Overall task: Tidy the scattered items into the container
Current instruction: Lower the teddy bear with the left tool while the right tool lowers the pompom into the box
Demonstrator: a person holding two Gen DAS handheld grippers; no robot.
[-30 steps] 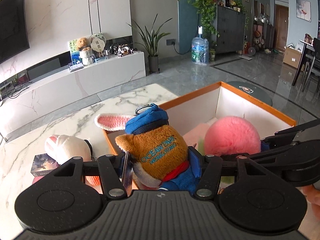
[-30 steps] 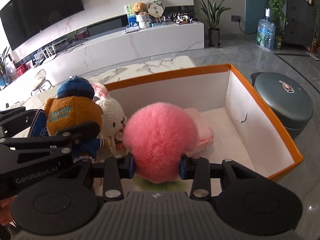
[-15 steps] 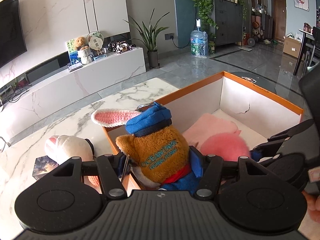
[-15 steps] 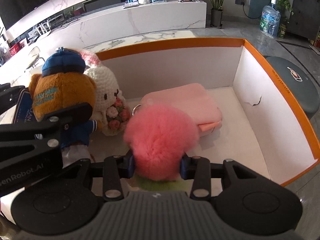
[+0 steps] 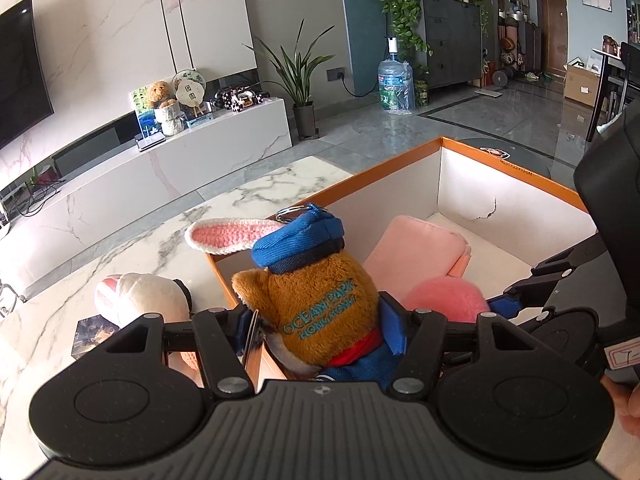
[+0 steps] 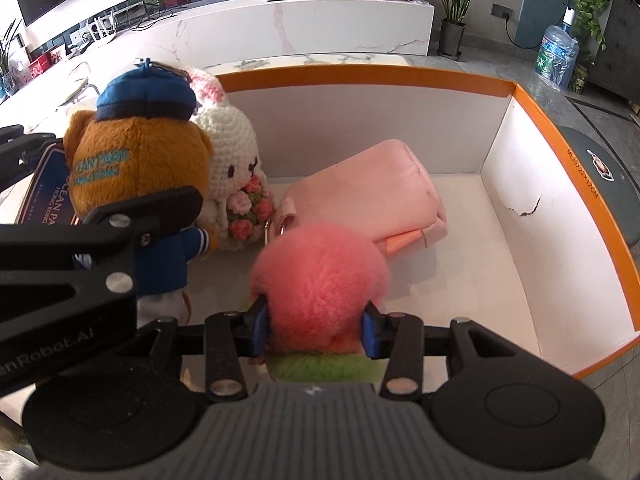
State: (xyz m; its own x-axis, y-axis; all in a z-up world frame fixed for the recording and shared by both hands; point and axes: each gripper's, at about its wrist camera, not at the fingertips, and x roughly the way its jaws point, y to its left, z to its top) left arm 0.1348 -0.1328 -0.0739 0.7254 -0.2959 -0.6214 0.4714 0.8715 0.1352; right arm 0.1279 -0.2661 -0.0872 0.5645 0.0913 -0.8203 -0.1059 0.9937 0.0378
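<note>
My left gripper [image 5: 316, 332] is shut on a brown plush bear [image 5: 320, 300] in a blue cap, held over the near left corner of the orange-rimmed white box [image 5: 512, 176]. My right gripper [image 6: 316, 324] is shut on a fluffy pink ball [image 6: 320, 284] with a green base, low inside the box [image 6: 560, 152]. The bear [image 6: 136, 168] and left gripper show at the left of the right wrist view. A crocheted white bunny [image 6: 236, 160] and a folded pink pouch [image 6: 372, 196] sit in the box.
A white plush with red stripes [image 5: 140, 300] and a small dark box [image 5: 92, 332] lie on the marble table [image 5: 120, 240] left of the box. A grey round stool [image 6: 600, 176] stands beyond the right wall.
The pink ball has come down from above the rim to low inside the box. The bear has shifted slightly further over the box's corner. Both grippers stay shut.
</note>
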